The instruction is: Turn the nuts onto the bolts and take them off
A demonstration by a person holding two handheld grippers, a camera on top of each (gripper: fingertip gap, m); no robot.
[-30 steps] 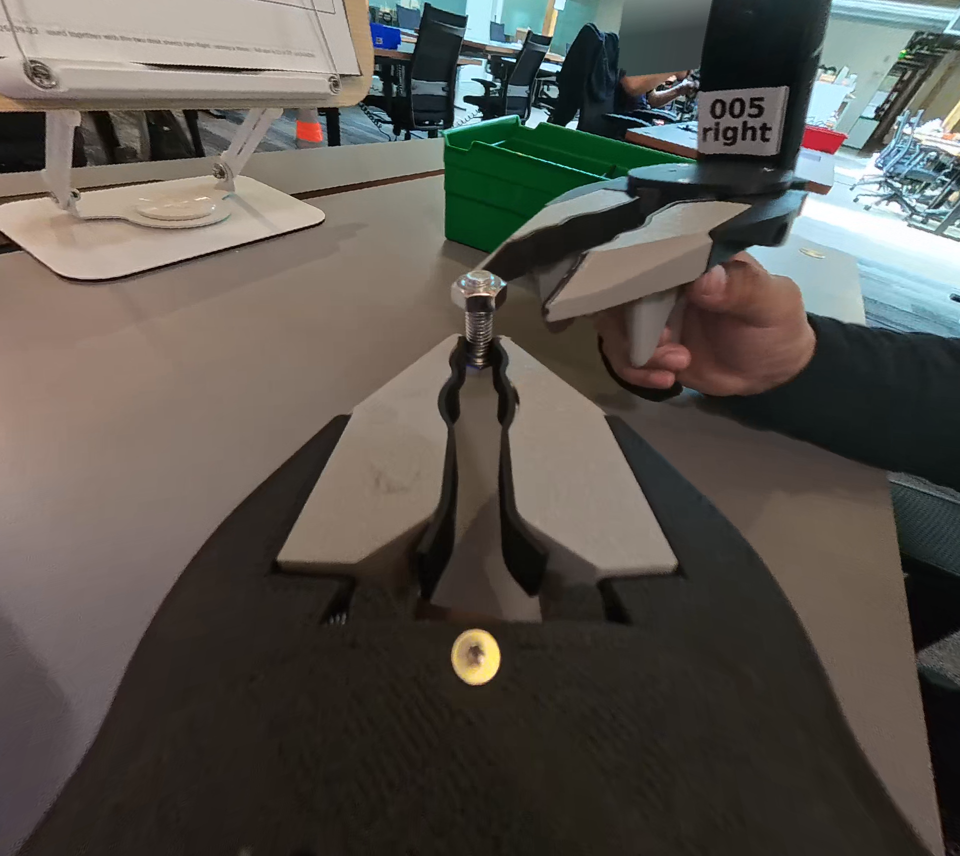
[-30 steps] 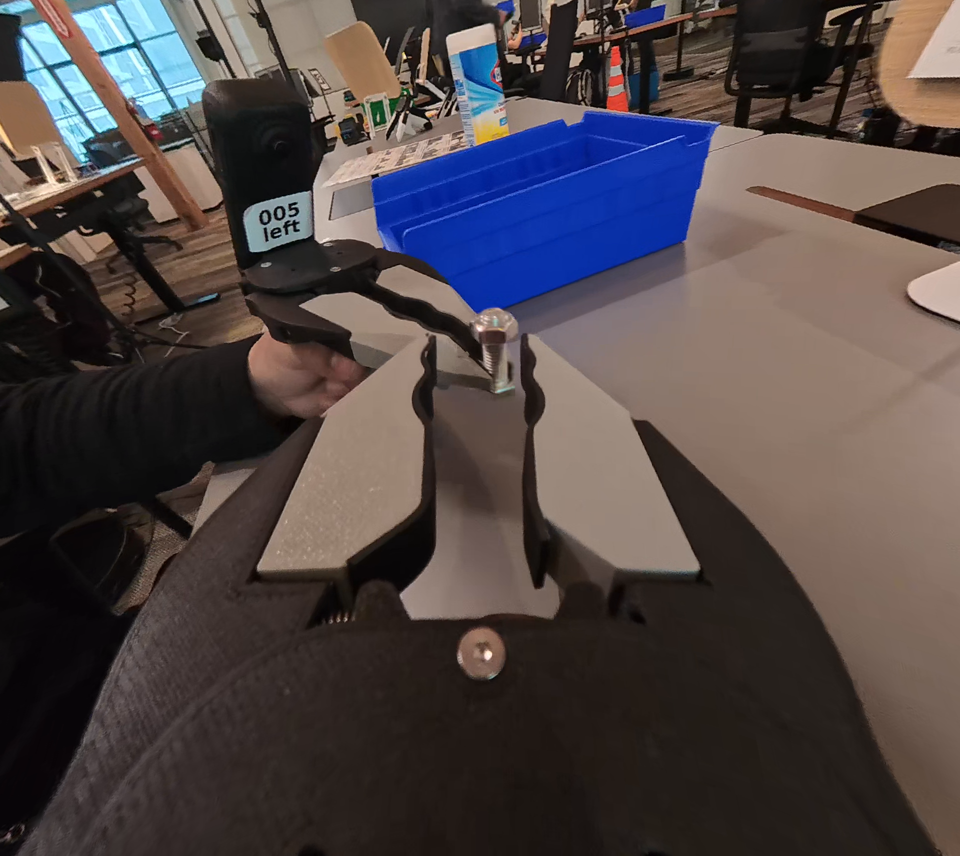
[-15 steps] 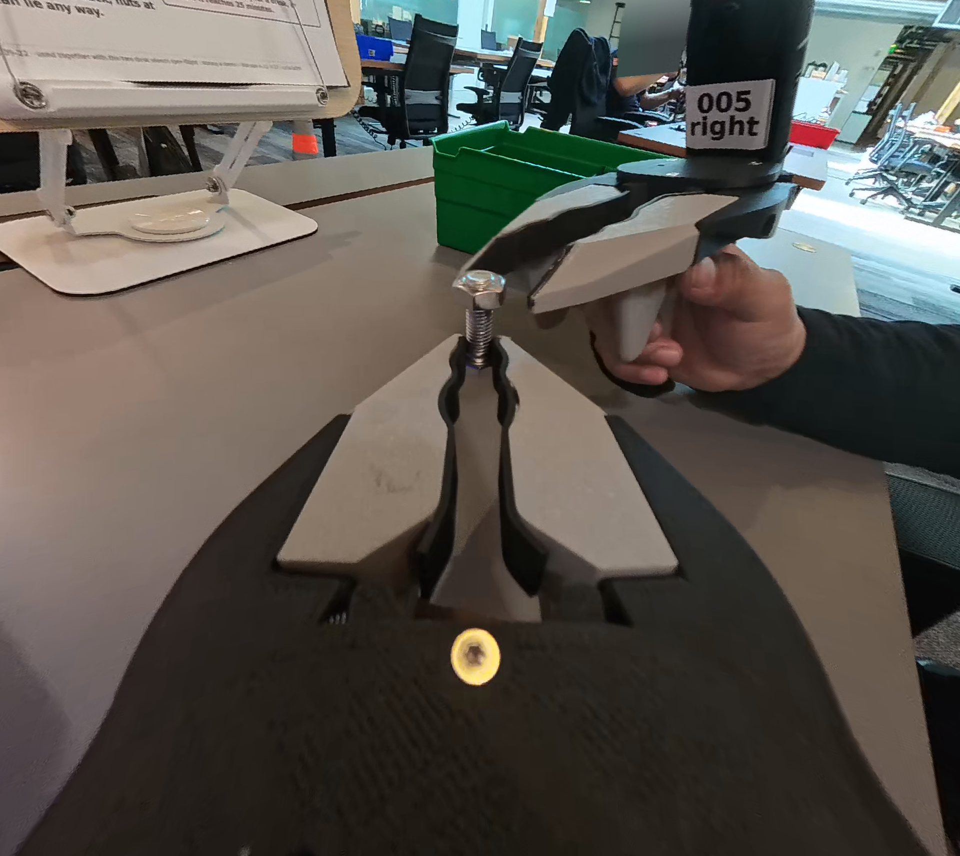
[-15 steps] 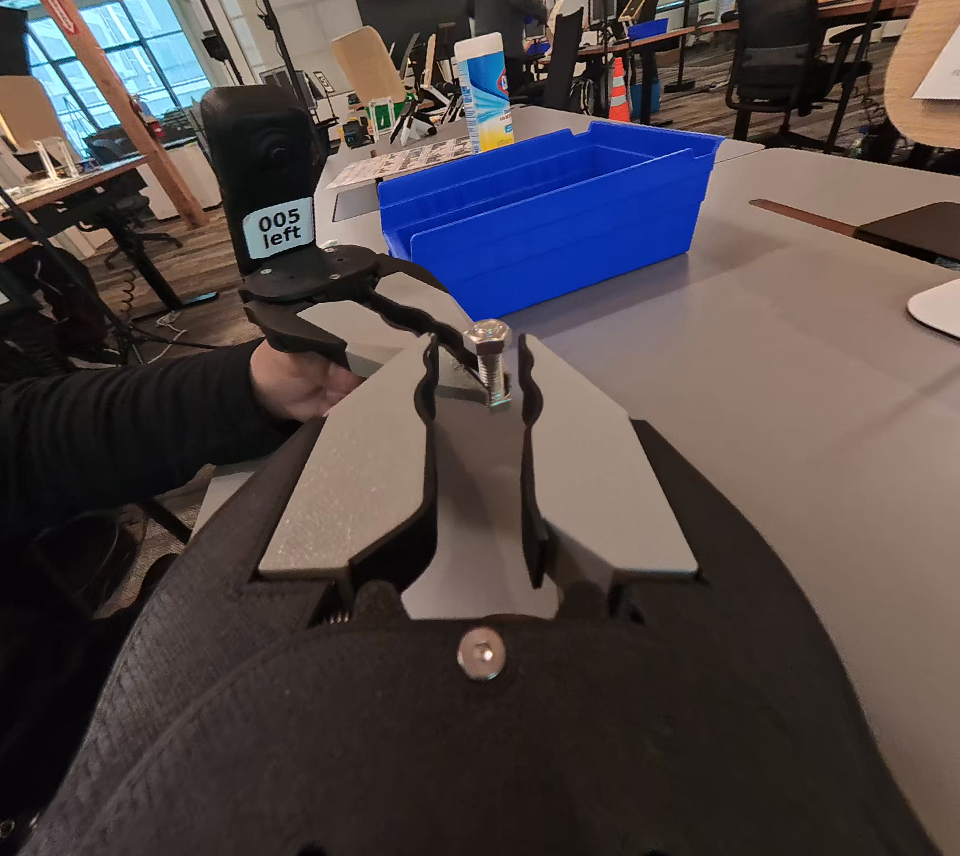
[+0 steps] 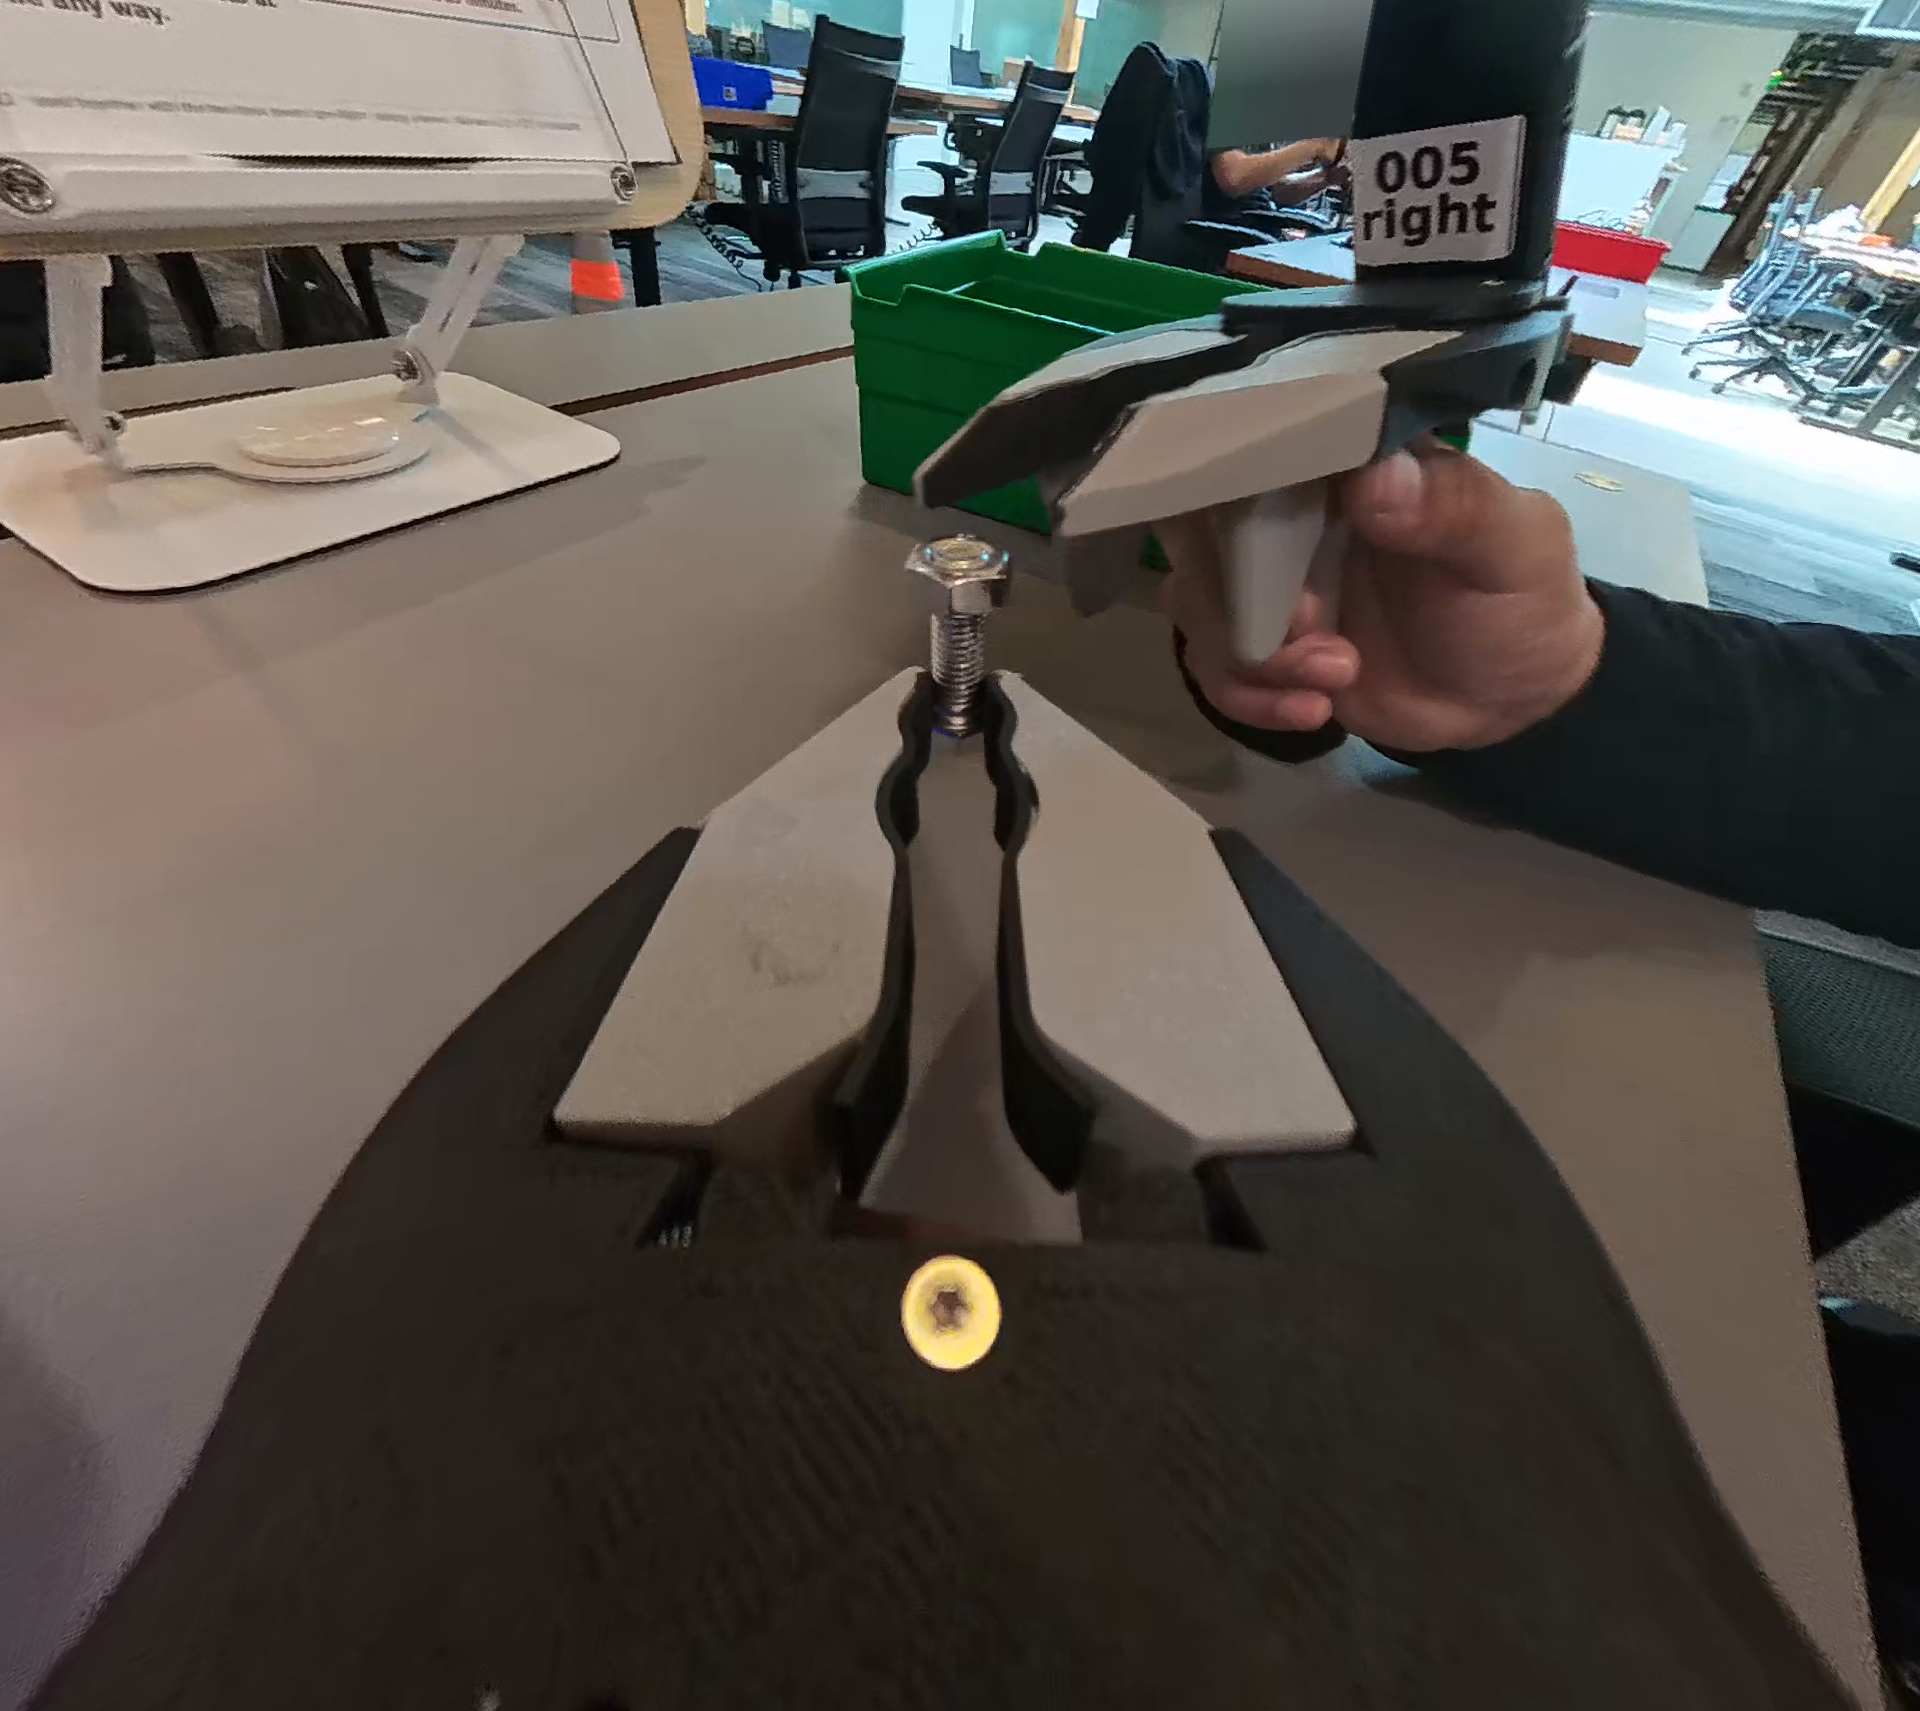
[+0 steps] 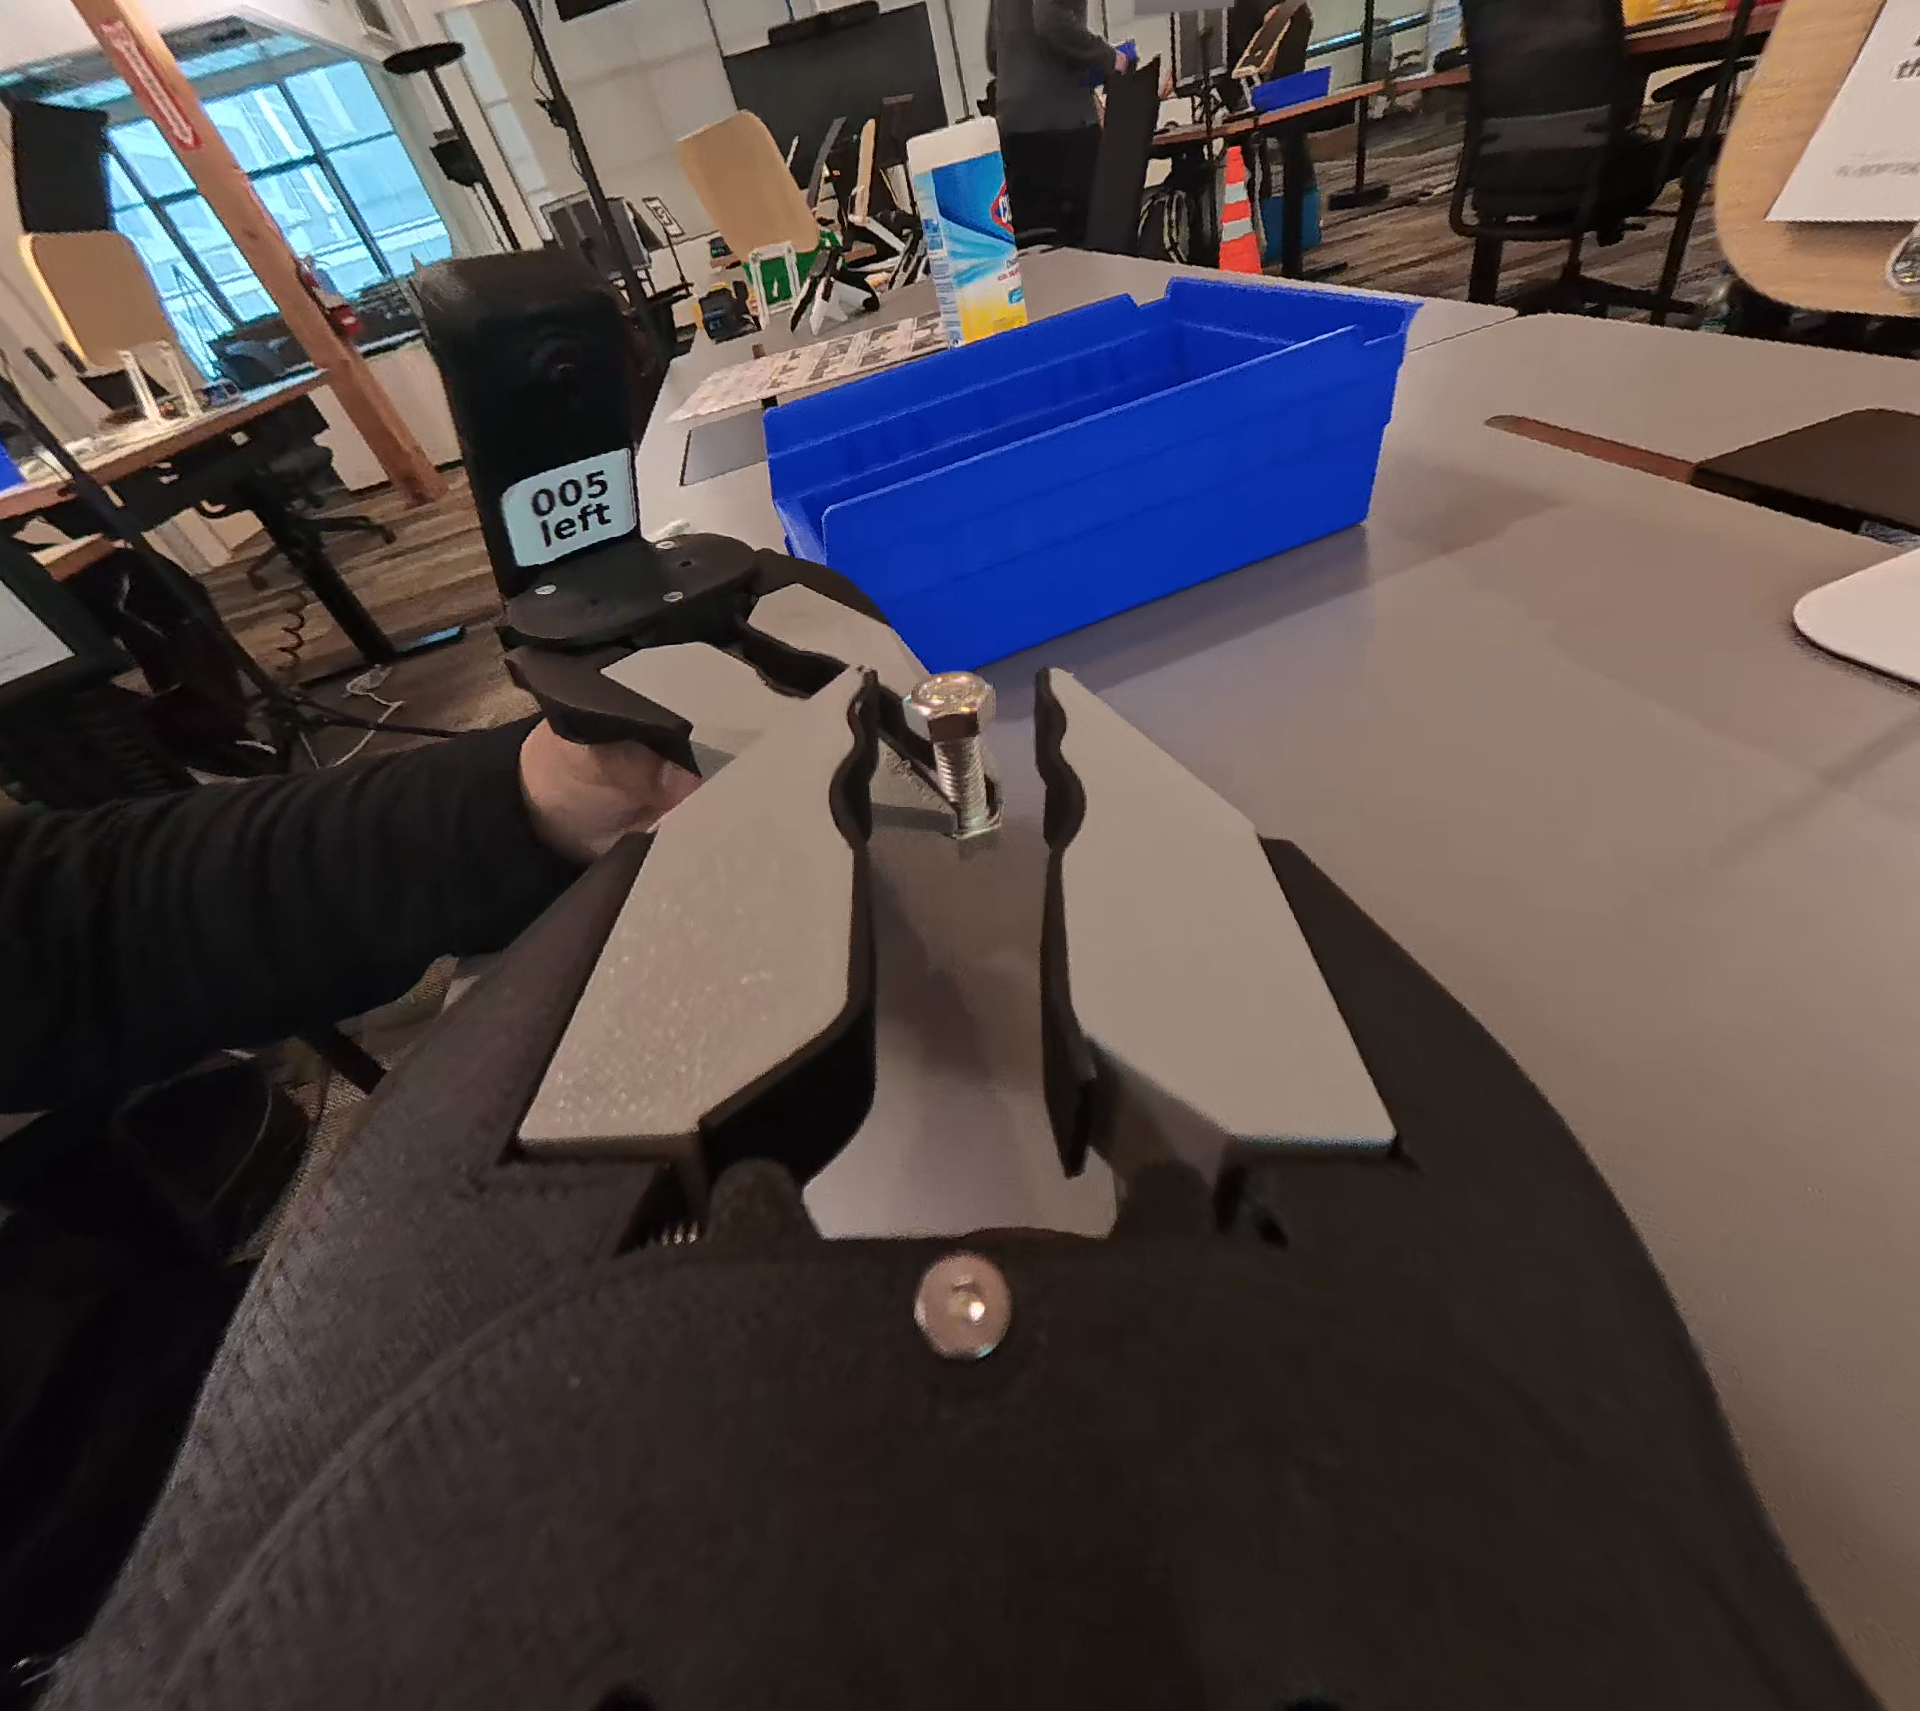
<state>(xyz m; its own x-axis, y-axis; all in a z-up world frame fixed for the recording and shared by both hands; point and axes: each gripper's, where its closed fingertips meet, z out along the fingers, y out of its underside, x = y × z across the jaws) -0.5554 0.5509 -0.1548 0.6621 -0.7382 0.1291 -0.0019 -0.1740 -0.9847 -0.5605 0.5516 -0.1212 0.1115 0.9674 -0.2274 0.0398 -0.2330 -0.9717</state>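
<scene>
The left gripper [image 5: 956, 711] is clamping the lower shank of the bolt [image 5: 957, 622], holding it upright w/ the hex head on top, above the bench [image 5: 416, 778]. Whether a nut is sitting between the fingers at the grip point cannot be told; something dark is showing there, too small to ID.

Change vs. 1 s ago: the right gripper [image 6: 951, 726] was pressed against the bolt head, fingers closer together. It is now spreading wide and sitting apart from the bolt. In the left wrist view its tips are floating above and to the right of the head, w/ a clear gap. In the right wrist view the bolt [image 6: 958, 757] is standing in the open gap btwn the two fingers, touching neither.

Meaning for the task, as a judgement: one turning stroke on the head is probably finishing, and the right gripper is releasing, either to re-grip for another turn or to withdraw. Thread is still showing below the head, so the bolt is not run fully in.

The green bin [image 5: 966, 373] is sitting behind the bolt; the blue bin [image 6: 1081, 498] is standing well apart on the far side of the bench.
</scene>
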